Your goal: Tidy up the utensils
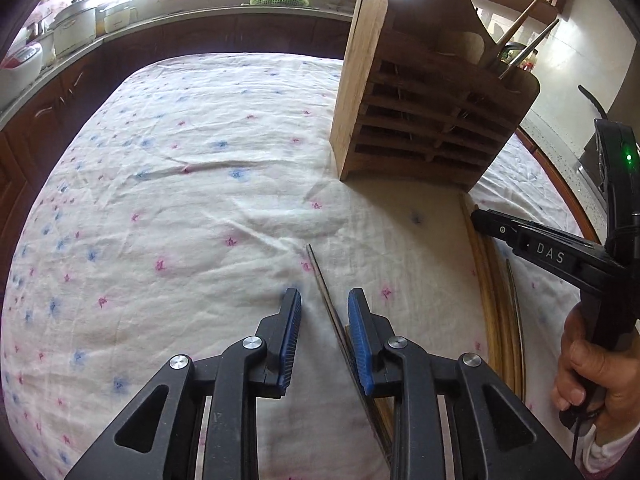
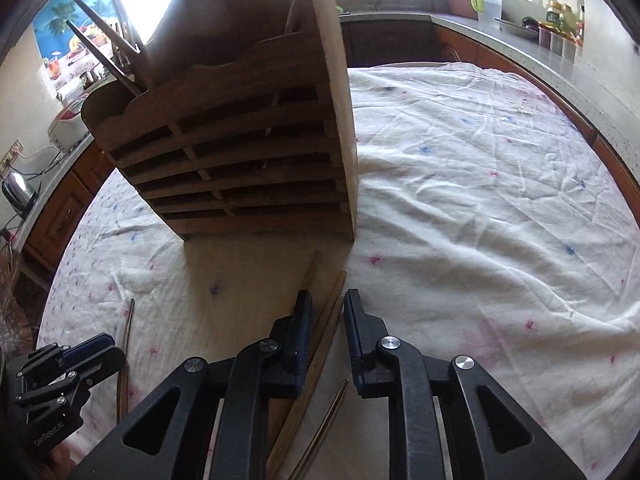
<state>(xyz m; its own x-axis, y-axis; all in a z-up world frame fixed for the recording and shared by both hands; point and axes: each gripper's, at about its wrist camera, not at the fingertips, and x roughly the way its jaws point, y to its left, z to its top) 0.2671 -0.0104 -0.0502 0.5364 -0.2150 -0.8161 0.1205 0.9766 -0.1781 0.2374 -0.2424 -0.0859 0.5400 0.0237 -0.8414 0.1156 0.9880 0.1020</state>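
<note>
Bench: a round bench (image 1: 192,184) draped in a white cloth with small pink and blue flowers; kitchen counters run along the top of both views.
Wooden holder: a slatted wooden utensil holder (image 1: 424,120) stands upright on the cloth, upper right of the left wrist view and upper left to centre of the right wrist view (image 2: 248,152). Two long wooden handles lean out of its top, toward the right edge in the left view.
Left gripper: the left gripper (image 1: 324,308) fills the bottom centre of its own view, pointing down at the cloth. Its blue-padded fingers (image 1: 358,336) stand a narrow way apart. A thin dark chopstick (image 1: 320,276) runs up between them, lying close along the right pad; whether the pads press it I cannot tell.
Right gripper: the right gripper (image 2: 326,312) sits bottom centre of its own view, fingers (image 2: 302,336) narrowed. Wooden chopsticks (image 2: 330,312) lie between them on the cloth, just in front of the holder; the left pad looks against them, the right stands a little off.
Loose utensils: a thin metal chopstick (image 2: 324,424) lies at the lower centre of the right view, beside the wooden pair.
Hand: a hand (image 1: 588,376) grips the right gripper's handle at the lower right of the left view.
</note>
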